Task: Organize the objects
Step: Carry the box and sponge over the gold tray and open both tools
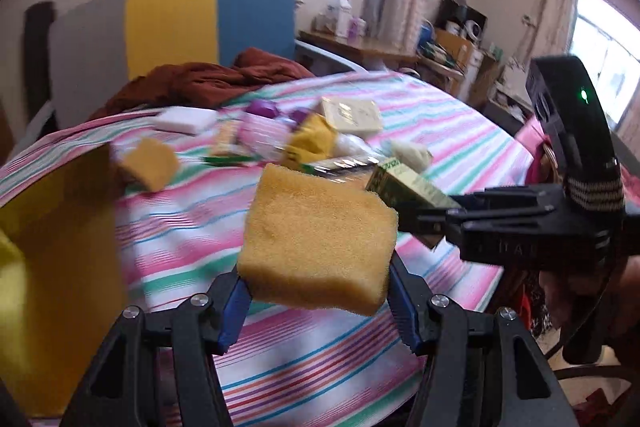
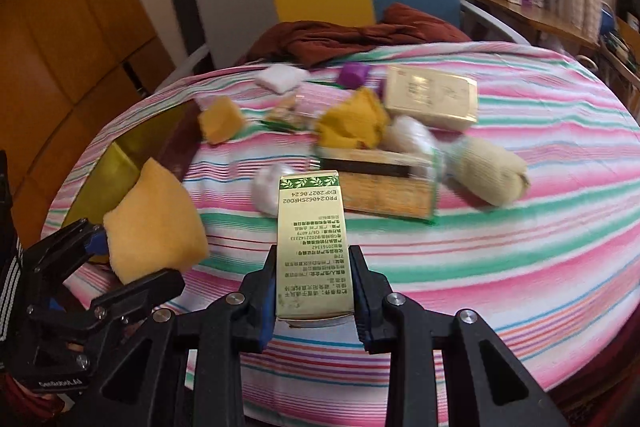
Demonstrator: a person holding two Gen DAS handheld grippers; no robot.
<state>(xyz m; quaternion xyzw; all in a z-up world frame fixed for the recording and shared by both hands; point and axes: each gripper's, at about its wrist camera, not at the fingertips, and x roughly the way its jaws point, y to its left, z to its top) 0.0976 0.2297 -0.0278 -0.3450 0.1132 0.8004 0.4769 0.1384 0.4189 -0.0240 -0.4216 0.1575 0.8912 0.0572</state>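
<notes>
My left gripper (image 1: 318, 291) is shut on a yellow sponge block (image 1: 320, 239) and holds it in the air over the striped tablecloth (image 1: 304, 359). From the right wrist, the same sponge (image 2: 152, 211) shows at the lower left between the left gripper's fingers (image 2: 92, 239). My right gripper (image 2: 314, 267) is shut on a tall cream box with green leaf print (image 2: 310, 227), also lifted off the cloth. In the left wrist view that box (image 1: 404, 187) pokes out of the right gripper (image 1: 440, 219) just right of the sponge.
A yellow open container (image 2: 120, 163) stands at the table's left edge. Further back lie a second sponge (image 2: 220, 121), a white pad (image 2: 280, 77), a purple item (image 2: 352, 75), a gold box (image 2: 432, 95), yellow cloth (image 2: 352, 125), a rolled cream sock (image 2: 492, 171) and a flat box (image 2: 384, 191).
</notes>
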